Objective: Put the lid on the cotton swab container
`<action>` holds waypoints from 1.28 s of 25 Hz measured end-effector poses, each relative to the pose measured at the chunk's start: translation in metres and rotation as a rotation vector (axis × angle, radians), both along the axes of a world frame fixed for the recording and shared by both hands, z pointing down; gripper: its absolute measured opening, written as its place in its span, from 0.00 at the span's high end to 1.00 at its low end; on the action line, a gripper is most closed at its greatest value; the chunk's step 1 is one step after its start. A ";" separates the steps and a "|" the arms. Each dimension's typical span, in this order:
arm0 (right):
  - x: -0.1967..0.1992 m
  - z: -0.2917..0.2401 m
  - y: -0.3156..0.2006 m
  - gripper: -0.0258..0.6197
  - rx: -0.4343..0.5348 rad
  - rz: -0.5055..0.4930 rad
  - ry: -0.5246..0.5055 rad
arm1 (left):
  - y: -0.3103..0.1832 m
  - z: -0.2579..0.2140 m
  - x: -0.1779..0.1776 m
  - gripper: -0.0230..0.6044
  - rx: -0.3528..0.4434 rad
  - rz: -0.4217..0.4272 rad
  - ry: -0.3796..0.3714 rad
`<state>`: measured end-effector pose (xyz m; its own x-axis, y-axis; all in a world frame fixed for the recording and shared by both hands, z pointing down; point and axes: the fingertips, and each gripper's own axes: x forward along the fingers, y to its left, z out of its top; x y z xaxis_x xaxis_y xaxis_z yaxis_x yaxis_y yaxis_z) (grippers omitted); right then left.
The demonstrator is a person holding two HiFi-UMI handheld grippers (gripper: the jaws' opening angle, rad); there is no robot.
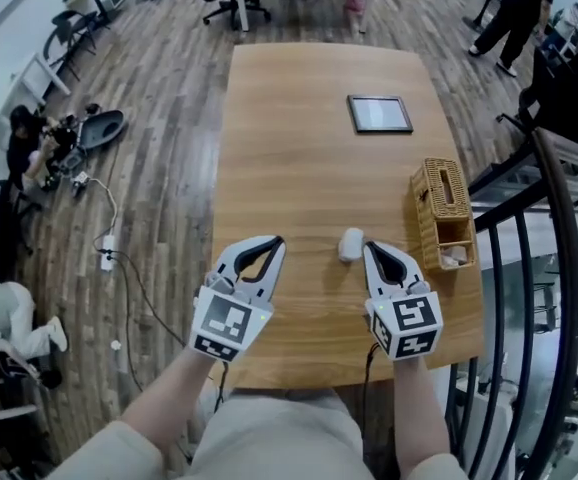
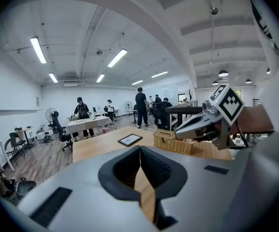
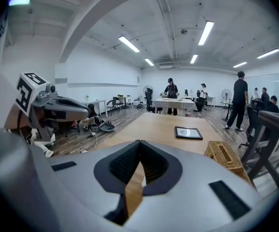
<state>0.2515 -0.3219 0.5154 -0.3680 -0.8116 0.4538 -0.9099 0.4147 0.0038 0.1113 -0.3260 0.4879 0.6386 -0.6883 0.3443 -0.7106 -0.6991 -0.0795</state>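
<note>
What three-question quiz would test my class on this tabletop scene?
1. What lies on the table just beside the right gripper?
2. True or false: the left gripper is shut and empty.
3. The wicker basket sits near the table's: A left edge, B right edge, C far end.

Key: 1. the small white container; 2. true; 3. B.
</note>
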 end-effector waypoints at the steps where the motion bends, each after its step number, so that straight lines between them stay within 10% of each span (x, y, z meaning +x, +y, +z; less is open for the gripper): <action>1: -0.001 -0.013 0.007 0.92 0.017 0.006 -0.011 | 0.004 -0.013 -0.001 0.93 0.016 0.001 0.014; 32: -0.009 -0.155 0.166 0.92 0.206 0.091 -0.008 | 0.117 -0.140 -0.036 0.93 0.177 0.048 0.080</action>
